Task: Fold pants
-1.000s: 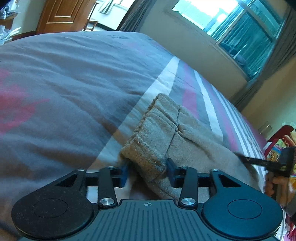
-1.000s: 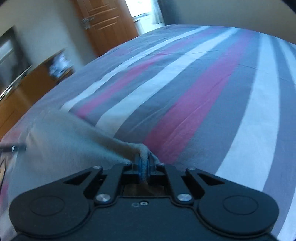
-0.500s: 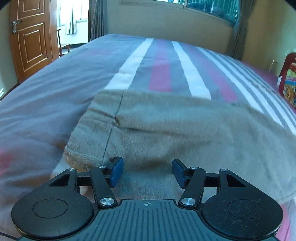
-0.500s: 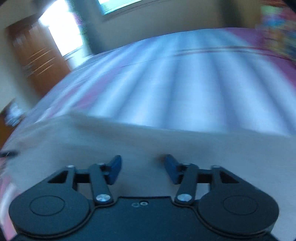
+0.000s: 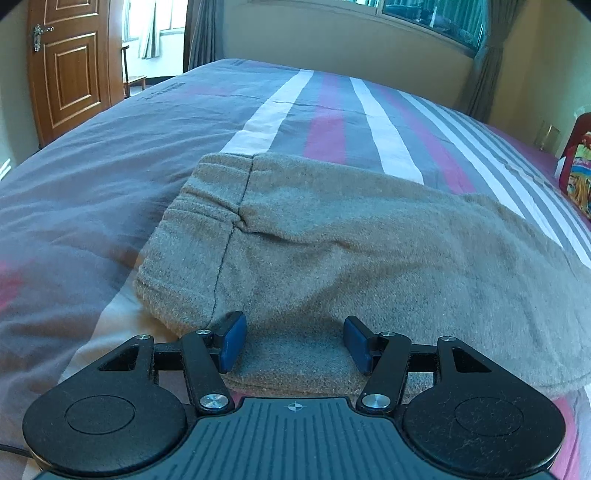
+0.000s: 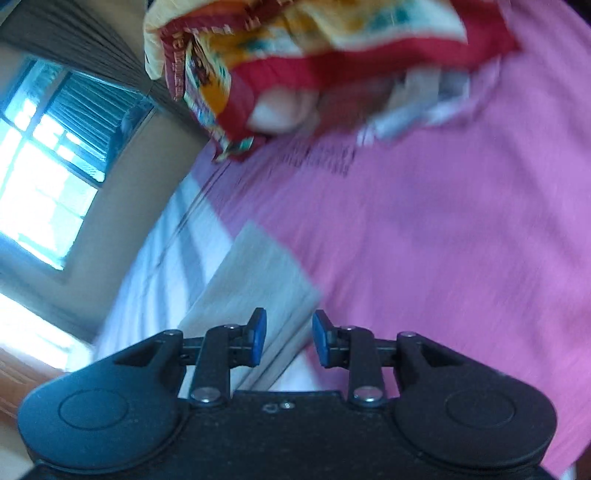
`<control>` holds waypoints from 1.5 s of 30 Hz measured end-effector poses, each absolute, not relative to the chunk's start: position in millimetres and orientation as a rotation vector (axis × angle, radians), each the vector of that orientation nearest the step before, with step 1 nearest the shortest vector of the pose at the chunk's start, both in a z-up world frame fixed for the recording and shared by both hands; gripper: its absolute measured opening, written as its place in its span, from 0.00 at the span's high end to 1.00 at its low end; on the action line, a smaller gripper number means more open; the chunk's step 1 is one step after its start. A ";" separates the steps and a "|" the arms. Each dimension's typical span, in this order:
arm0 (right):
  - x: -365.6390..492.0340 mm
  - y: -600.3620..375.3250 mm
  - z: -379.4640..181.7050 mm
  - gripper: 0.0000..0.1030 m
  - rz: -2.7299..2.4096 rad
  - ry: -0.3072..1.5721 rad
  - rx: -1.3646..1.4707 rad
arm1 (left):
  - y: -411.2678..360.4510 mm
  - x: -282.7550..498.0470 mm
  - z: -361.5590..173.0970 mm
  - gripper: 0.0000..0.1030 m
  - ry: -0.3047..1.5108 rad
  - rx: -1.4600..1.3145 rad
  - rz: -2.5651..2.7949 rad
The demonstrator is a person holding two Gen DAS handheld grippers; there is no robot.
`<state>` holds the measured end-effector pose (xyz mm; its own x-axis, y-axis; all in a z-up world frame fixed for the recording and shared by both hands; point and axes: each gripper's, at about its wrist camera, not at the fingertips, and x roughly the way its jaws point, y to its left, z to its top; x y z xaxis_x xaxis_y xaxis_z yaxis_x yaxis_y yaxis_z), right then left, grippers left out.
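Observation:
The beige pants (image 5: pixel 332 243) lie folded flat on the striped bedspread (image 5: pixel 110 177), waistband toward the left. My left gripper (image 5: pixel 291 343) is open and empty, its blue pads just above the near edge of the pants. In the blurred, tilted right wrist view, my right gripper (image 6: pixel 284 338) is open and empty over one end of the pants (image 6: pixel 255 288), which lies beside a pink stretch of the bedspread (image 6: pixel 443 240).
A wooden door (image 5: pixel 70 70) stands at the far left. A window with curtains (image 5: pixel 443 22) runs along the far wall. A colourful red and yellow cloth (image 6: pixel 295 55) lies near the bed's right end and also shows in the left wrist view (image 5: pixel 580 177).
My right gripper let go of the pants end and swung round toward the pink end of the bed. My left gripper stayed open and drew back as the pants settled flat.

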<state>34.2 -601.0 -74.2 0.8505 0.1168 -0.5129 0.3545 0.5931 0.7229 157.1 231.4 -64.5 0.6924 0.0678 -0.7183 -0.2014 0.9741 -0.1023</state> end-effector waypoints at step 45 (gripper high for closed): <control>68.4 -585.4 -81.4 0.85 -0.204 0.596 0.742 | 226.9 159.9 -60.1 0.43 0.807 -0.138 0.148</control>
<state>68.4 -585.4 -81.4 0.8167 0.0314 -0.5761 0.3772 0.7266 0.5743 159.9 226.9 -60.1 0.6824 0.0788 -0.7267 -0.1837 0.9808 -0.0661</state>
